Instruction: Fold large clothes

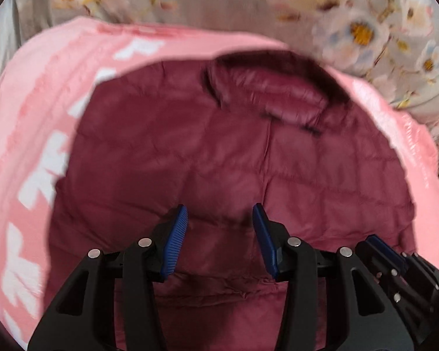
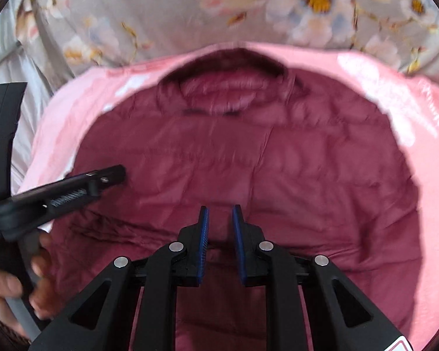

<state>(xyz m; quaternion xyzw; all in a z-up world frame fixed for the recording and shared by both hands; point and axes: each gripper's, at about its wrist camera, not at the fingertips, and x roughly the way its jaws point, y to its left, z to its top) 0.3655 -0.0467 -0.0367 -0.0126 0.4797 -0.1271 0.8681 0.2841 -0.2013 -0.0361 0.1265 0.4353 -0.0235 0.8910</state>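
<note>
Left wrist view: the left claw [image 1: 220,235] stands open over the lower middle of a dark red quilted jacket [image 1: 219,158], its blue ribbed pads [image 1: 177,238] well apart with only the jacket's fabric showing in the gap below them, nothing between them. At the lower right edge of this view part of the right claw [image 1: 394,263] shows, black with a blue pad.

The jacket lies spread flat on a pink blanket [image 1: 38,134] with white markings, which shows along the jacket's left, top and right sides. The jacket's collar [image 1: 272,93] lies at the far end, shinier than the body and dark along its upper rim. A seam runs from below the collar towards the claw. Beyond the pink blanket lies a grey floral bedspread [image 1: 365,29] with white and yellow flowers.

In the right wrist view the right claw [image 2: 220,235] hangs over the near middle of the jacket [image 2: 307,175], its jaws narrowly parted; nothing is between the pads [image 2: 204,242]. The left claw [image 2: 73,188] reaches in from the left edge over the jacket's left part, held by a hand [image 2: 11,286] at the lower left. The collar [image 2: 222,90] sits at the far end, with the pink blanket [image 2: 424,134] around the jacket and the floral bedspread [image 2: 161,17] beyond. Both views are blurred.
</note>
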